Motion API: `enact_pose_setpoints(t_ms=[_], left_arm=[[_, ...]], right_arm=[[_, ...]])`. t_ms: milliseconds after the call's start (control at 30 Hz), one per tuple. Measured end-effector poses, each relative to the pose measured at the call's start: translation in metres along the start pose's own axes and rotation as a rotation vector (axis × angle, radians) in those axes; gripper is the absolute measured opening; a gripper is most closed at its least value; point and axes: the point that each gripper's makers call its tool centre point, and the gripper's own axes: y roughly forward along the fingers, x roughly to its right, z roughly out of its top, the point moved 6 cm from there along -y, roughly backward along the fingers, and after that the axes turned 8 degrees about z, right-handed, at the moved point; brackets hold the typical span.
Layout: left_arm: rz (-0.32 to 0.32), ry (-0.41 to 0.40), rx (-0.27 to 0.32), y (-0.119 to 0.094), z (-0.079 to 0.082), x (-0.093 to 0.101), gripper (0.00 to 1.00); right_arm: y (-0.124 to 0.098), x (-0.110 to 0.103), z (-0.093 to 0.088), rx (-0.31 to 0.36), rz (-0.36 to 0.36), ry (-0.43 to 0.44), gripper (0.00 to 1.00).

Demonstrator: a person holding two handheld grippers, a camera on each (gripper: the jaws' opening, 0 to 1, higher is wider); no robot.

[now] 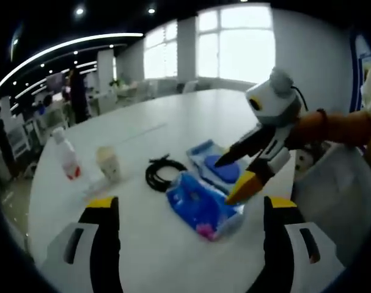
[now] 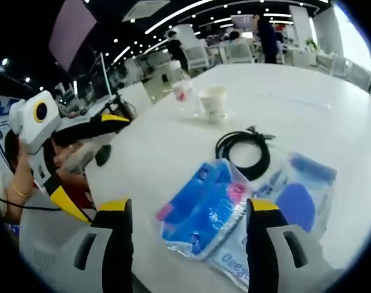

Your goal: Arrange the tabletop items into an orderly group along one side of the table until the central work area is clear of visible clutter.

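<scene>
Table (image 1: 173,122): big white top, running from lower frame up toward the windows in the left gripper view — its middle carries the clutter.
Key relation: the blue tissue pack (image 2: 203,210) lies right ahead of the right gripper (image 2: 188,223), between its two jaws in the lower centre of the right gripper view, long axis slanting lower left to upper right. The right hand looks the nearer one; my guess is this pack goes first.
Right gripper: jaws spread wide, holding nothing. In the left gripper view it reaches in from the right, tips just above the packs.
Left gripper (image 1: 188,226): jaws spread too, empty — the pack sits just beyond them at lower centre.
Blue tissue pack: soft, crinkly plastic, bright blue with pink spots; likely to buckle under a pinch.
Clear pouch (image 2: 301,195): touching the tissue pack on its right, see-through, blue item inside.
Black cable (image 2: 243,149): coiled, just above the packs at centre.
Paper cup (image 2: 213,104): upright, upper centre, well apart from the packs.
Bottle (image 2: 182,90): clear with a red label, just left of the cup.
</scene>
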Motion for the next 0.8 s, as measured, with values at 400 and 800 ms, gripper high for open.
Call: enact_pose_setpoints(t_ms=[400, 800], left_arm=[[-0.034, -0.007, -0.005, 0.004, -0.003, 0.004, 0.92], [-0.037, -0.003, -0.044, 0.009, -0.009, 0.003, 0.89]], right_arm=[[0.024, 0.003, -0.014, -0.068, -0.015, -0.032, 0.56], [0.029, 0.008, -0.02, -0.092, -0.014, -0.031, 0.34]])
